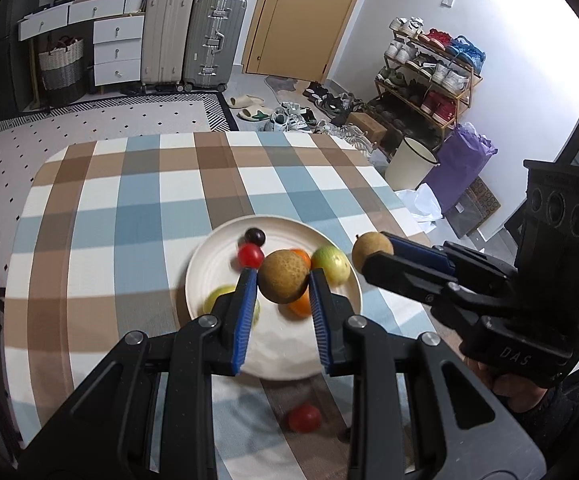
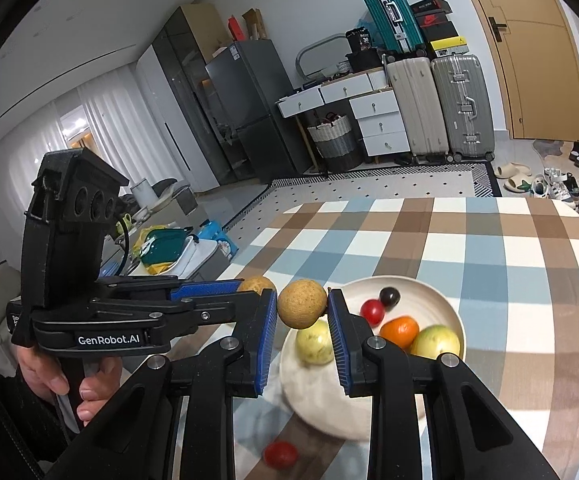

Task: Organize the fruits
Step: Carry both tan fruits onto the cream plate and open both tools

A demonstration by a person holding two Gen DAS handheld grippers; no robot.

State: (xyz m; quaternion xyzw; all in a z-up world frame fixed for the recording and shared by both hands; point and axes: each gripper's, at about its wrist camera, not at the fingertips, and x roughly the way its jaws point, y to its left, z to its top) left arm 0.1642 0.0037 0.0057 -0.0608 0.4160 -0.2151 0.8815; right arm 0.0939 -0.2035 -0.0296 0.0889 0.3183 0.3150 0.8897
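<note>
Even indoor light, fisheye warp, motion-blurred plate (image 1: 217, 264).

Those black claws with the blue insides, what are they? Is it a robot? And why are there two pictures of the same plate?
It is not a robot. A person holds one grabbing tool in each hand, and each tool has a small camera looking along its two fingers. That is why there are two pictures: one from the left tool, one from the right tool. Each picture also shows the other tool from the side.

Each tool is squeezing a round brown fruit: the left tool's brown fruit and the right tool's brown fruit.

Below them is a table with a checked tablecloth. On it sits a white plate with a small red tomato, a dark grape, an orange and two yellow-green fruits. One more red tomato lies on the cloth, off the plate.
</note>
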